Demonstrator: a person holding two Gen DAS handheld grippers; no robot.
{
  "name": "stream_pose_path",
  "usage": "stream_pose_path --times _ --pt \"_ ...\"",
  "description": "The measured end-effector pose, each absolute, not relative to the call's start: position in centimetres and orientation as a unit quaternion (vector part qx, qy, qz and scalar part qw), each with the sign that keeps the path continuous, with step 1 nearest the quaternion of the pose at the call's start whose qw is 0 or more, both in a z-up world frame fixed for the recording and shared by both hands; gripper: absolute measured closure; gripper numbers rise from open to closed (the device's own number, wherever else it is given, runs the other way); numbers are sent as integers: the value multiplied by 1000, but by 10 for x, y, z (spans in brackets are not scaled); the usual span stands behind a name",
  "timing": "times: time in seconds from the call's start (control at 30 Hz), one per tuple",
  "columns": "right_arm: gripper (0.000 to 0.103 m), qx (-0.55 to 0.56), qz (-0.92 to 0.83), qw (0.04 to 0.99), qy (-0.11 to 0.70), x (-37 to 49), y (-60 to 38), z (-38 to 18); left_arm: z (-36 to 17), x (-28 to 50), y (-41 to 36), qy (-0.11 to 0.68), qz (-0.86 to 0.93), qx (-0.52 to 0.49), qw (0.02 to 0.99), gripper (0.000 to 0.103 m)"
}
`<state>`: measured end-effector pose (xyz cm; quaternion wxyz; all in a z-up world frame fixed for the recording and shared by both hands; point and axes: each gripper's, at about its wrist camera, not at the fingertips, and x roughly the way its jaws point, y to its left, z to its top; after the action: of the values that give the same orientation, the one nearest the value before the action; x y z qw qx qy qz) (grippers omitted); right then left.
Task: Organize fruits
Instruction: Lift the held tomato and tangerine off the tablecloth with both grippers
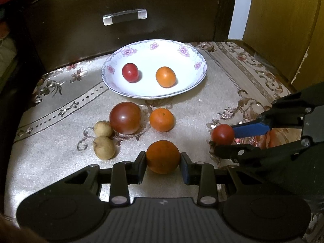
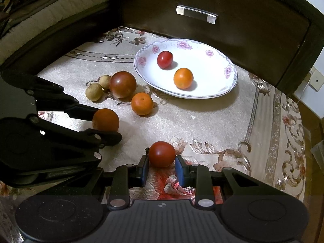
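A white flowered plate [image 1: 149, 60] [image 2: 206, 60] at the back holds a small red tomato [image 1: 130, 72] and an orange [image 1: 165, 76]. In front of it, on the cloth, lie a large dark red tomato [image 1: 125, 117], an orange [image 1: 162, 119] and two small brown fruits [image 1: 104, 147]. My left gripper [image 1: 163, 162] [image 2: 106, 122] is shut on a darker orange [image 1: 163, 157] [image 2: 105, 120] resting on the cloth. To its right, my right gripper [image 2: 162, 163] [image 1: 222, 136] is shut on a small red tomato [image 2: 162, 154] [image 1: 222, 134], also low on the cloth.
The fruit lies on a beige patterned cloth [image 1: 202, 109]. A dark wooden drawer front with a metal handle [image 1: 124, 17] stands right behind the plate. A yellow wooden panel [image 1: 283, 30] is at the right, and bedding [image 2: 50, 10] at the far left.
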<state>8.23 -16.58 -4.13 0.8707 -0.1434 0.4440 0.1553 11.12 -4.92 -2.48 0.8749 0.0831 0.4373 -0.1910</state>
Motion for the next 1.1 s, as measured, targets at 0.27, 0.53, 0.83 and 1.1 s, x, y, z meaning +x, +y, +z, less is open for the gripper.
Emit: stream_pose_path --times 0.27,0.53,0.83,1.1 --pt "78 -146 153 874 438 83 -164 -38 -22 113 -49 434 -187 82 878 63" --pt "78 -146 150 877 432 83 -164 -38 -19 116 -50 428 -184 80 881 63" --pt "78 -143 145 880 428 83 -165 -36 -17 118 -51 424 -181 79 884 63" --pt "77 -141 142 884 422 86 -163 -34 -13 123 -51 419 -176 78 888 64"
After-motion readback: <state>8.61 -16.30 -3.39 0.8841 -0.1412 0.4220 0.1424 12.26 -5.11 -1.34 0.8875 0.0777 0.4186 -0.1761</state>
